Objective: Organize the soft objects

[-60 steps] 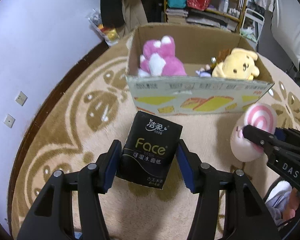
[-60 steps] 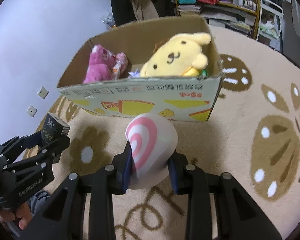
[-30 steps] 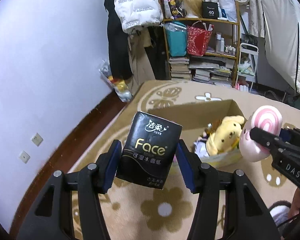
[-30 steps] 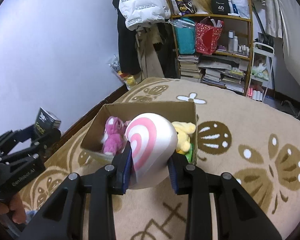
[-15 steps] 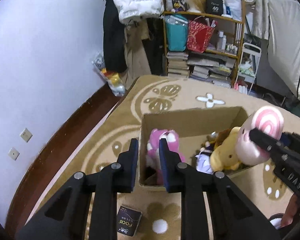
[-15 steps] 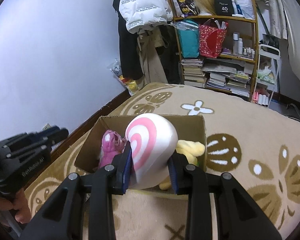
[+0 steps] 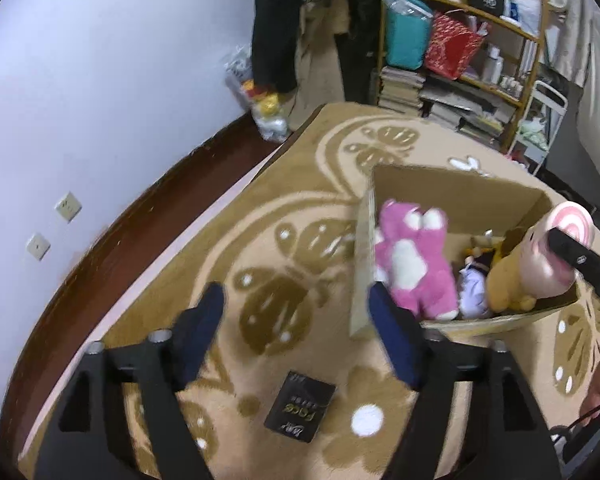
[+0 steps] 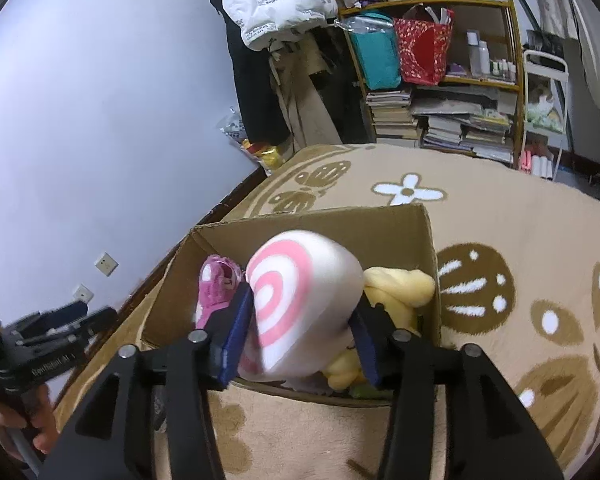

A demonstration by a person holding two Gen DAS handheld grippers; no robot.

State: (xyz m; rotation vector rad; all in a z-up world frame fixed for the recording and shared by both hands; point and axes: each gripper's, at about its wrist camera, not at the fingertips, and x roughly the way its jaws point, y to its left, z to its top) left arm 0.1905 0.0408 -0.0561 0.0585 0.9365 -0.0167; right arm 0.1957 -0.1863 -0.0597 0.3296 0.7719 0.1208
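Both wrist cams high, share box [image 7: 456, 184] [image 8: 300, 224]

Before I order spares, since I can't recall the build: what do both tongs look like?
Both tongs, left and right, are matte black frames with triangular cut-outs, silver pivot bolts and dark blue pads. Seen from the right wrist, the left body carries small white lettering, too blurred to read.
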